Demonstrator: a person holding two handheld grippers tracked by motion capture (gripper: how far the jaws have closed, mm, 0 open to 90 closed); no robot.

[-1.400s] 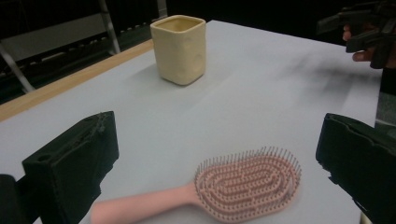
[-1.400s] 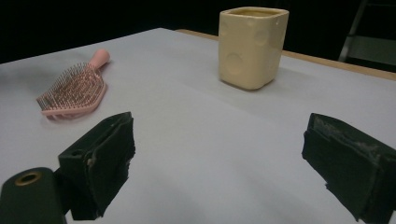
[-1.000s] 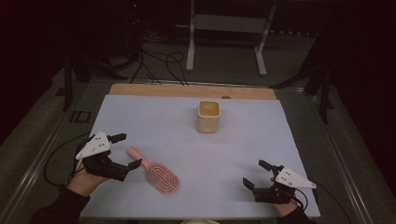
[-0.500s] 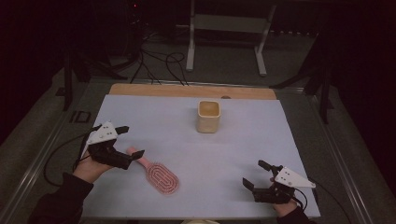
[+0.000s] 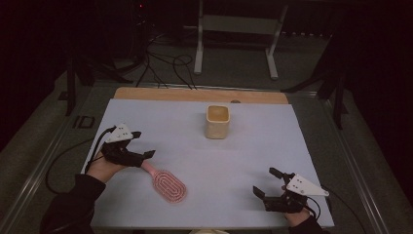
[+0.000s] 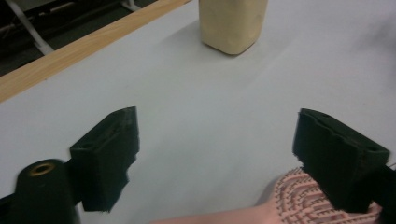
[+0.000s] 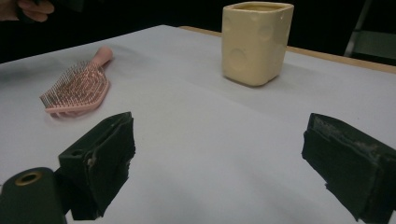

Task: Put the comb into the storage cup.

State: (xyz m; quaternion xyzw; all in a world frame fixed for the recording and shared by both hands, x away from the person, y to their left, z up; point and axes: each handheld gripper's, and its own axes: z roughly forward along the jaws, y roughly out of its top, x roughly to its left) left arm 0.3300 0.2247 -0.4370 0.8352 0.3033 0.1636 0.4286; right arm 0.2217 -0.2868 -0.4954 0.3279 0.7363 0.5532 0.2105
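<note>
A: How far along is the work with the hairbrush [image 5: 167,183]?

B: I'd say it is only beginning. The pink brush is lying flat on the table, bristles up, near the front left, and nothing is lifting it. The left gripper [image 5: 141,150] is hovering over the handle; its jaws have just been closing a little, yet they are standing wide, with the handle below them and no pad pressing on it.

A: And the other one?

B: The right gripper [image 5: 264,183] is resting at the front right, well apart from the brush, jaws spread and gripping nothing. So the grasp and whatever follows are all waiting to be done.

A: What about the surroundings?

B: A pale sheet is covering the table [image 5: 253,151], with a wooden edge showing at the far side. A cream cup [image 5: 217,121] is standing upright near the middle back. Beyond, the room is looking dark, with cables [image 5: 165,63] on the floor and a metal stand [image 5: 236,29].
</note>
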